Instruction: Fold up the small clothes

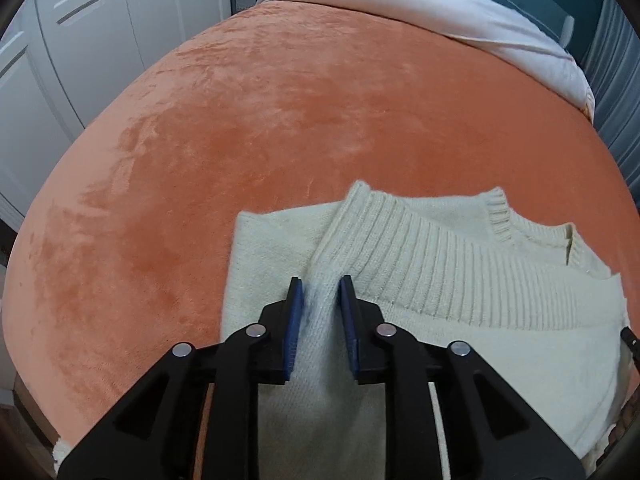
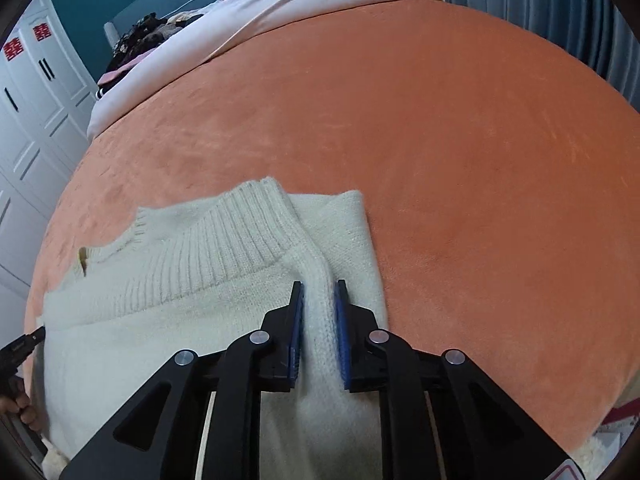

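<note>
A cream knit sweater (image 1: 460, 280) lies on the orange bed cover, its ribbed hem folded up toward the collar. My left gripper (image 1: 322, 286) is shut on a raised ridge of the sweater at its left side, the knit pinched between the blue pads (image 1: 295, 320). My right gripper (image 2: 319, 290) is shut on a ridge of the sweater (image 2: 180, 280) at its right side, between its blue pads (image 2: 341, 328). The tip of the left gripper shows at the left edge of the right wrist view.
The orange plush cover (image 1: 280, 112) spreads over the bed. A pale quilt (image 1: 460, 20) and dark clothes (image 2: 140, 36) lie at the far end. White wardrobe doors (image 2: 36, 92) stand on one side and grey curtains (image 2: 560, 12) on the other.
</note>
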A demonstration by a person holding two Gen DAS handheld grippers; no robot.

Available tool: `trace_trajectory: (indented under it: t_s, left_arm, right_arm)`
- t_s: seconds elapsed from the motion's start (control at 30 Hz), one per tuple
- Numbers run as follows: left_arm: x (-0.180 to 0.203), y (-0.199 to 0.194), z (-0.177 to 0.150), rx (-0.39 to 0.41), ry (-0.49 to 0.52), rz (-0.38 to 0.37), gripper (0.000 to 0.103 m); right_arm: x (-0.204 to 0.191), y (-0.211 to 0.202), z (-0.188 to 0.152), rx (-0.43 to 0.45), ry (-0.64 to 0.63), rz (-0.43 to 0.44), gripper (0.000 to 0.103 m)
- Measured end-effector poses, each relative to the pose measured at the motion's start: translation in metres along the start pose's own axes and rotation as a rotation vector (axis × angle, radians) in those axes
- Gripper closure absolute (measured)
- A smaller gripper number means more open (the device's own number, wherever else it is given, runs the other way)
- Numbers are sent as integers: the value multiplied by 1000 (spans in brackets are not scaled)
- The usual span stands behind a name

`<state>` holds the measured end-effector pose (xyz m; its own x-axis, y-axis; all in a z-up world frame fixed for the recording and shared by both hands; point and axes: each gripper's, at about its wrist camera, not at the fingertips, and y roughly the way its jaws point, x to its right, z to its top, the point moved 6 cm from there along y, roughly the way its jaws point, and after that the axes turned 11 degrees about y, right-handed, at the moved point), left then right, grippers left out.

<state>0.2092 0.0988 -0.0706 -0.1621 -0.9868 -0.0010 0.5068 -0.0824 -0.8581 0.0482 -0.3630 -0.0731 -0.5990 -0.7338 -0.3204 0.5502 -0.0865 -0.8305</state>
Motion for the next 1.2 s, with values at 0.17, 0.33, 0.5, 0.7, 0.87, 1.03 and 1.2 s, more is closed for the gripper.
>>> trace_trajectory:
  t_s: [0.17, 0.33, 0.5, 0.7, 0.87, 1.03, 1.2]
  left_arm:
    - [-19, -55, -32, 114, -127, -21, 24]
    - [-29, -63, -97, 56, -276, -91, 23]
    - [-34, -56, -137, 15, -392, -212, 23]
    - [-40, -49, -136, 83, -420, -225, 15]
    - [-48, -40, -126, 97, -491, -205, 12]
    - [-43, -45, -110, 59, -486, -244, 74]
    - [-5, -116, -61, 216, -323, -281, 86]
  right_arm:
    - [-21, -58, -21, 69, -19, 106, 80]
    - [-94, -59, -75, -64, -166, 223, 91]
    - [-169, -48, -109, -131, -346, 242, 97]
    - [-182, -4, -147, -205, -403, 147, 97]
    - [-188, -1, -151, -217, -413, 134, 98]
    - [-182, 0, -149, -224, -387, 172, 98]
    - [-177, -3, -147, -212, -345, 231, 98]
